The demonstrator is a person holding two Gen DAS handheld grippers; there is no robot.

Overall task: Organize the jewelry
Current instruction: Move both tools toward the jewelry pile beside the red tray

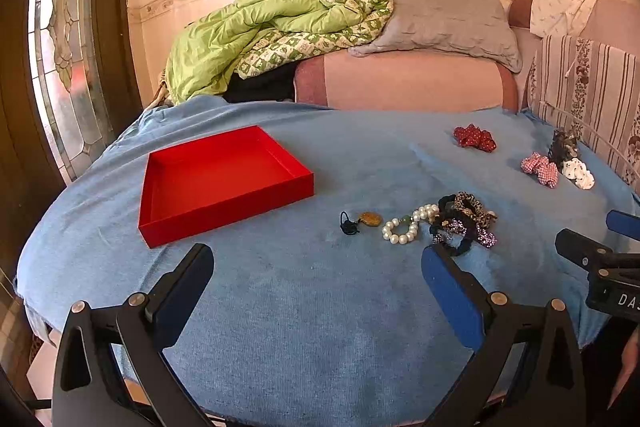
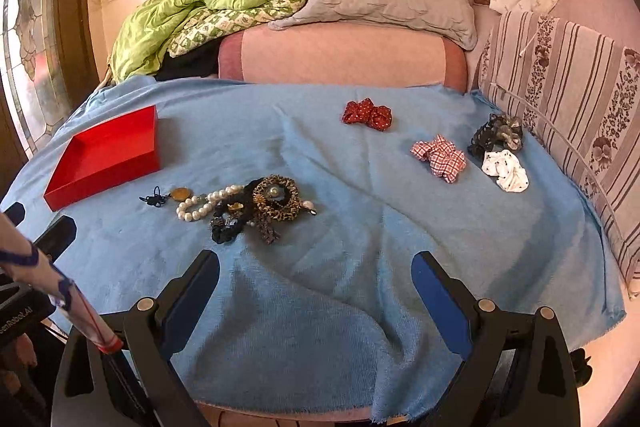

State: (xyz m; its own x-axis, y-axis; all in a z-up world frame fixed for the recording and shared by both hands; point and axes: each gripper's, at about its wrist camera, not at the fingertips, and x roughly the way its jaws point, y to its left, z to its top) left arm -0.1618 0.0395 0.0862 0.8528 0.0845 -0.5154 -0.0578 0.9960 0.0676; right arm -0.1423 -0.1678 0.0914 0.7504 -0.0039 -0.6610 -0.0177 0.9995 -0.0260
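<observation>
An empty red tray (image 1: 224,179) sits on the blue cloth (image 1: 320,307) at the left; it also shows in the right wrist view (image 2: 104,159). A pearl bracelet (image 1: 406,225), a pendant on a dark cord (image 1: 370,219) and a heap of dark and leopard scrunchies (image 1: 466,219) lie mid-table, also in the right wrist view (image 2: 276,199). My left gripper (image 1: 316,267) is open and empty, short of the jewelry. My right gripper (image 2: 316,271) is open and empty, near the front edge, right of the heap.
A red dotted scrunchie (image 2: 366,115), a pink checked one (image 2: 440,157), a dark one (image 2: 496,137) and a white one (image 2: 504,171) lie at the right. A sofa with a green quilt (image 1: 248,35) and grey pillow (image 1: 436,15) stands behind the table.
</observation>
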